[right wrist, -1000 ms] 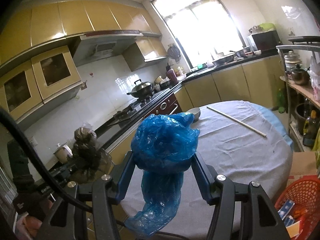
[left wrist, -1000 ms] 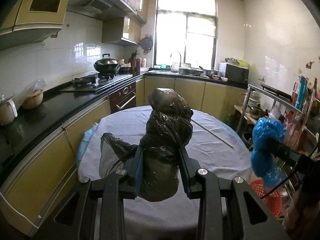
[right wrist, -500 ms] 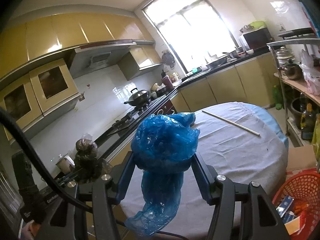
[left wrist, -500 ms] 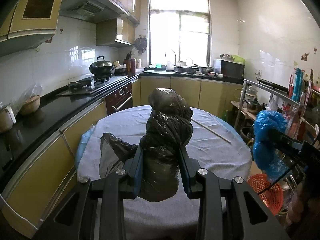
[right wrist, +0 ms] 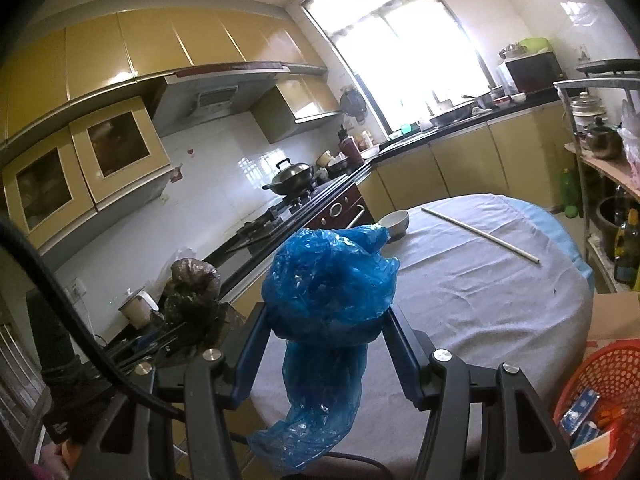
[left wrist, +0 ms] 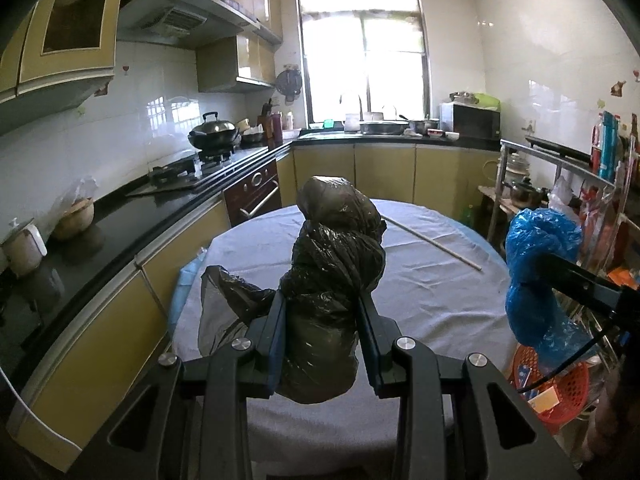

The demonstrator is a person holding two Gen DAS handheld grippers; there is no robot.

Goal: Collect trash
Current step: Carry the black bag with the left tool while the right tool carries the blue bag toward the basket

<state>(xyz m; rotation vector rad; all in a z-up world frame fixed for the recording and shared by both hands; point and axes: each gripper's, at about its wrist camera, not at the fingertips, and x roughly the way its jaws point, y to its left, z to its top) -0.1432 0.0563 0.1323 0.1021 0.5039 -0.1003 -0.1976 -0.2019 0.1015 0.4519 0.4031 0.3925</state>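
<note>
My left gripper (left wrist: 322,304) is shut on a crumpled black plastic bag (left wrist: 334,264) and holds it in the air over the near edge of the round table (left wrist: 420,292). My right gripper (right wrist: 326,312) is shut on a crumpled blue plastic bag (right wrist: 328,280), whose tail hangs below the fingers. The blue bag also shows at the right of the left wrist view (left wrist: 536,272). The black bag also shows at the left of the right wrist view (right wrist: 192,292).
The table has a grey-white cloth with a long thin stick (right wrist: 480,234) and a small white bowl (right wrist: 394,222) on it. A red plastic basket (right wrist: 604,392) with packets stands right of the table. A black counter (left wrist: 120,224) runs along the left; a metal shelf rack (left wrist: 560,200) stands right.
Both grippers, still holding their bags, have drawn back and risen slightly from the table. The view has tilted up a little. The grips are unchanged.
</note>
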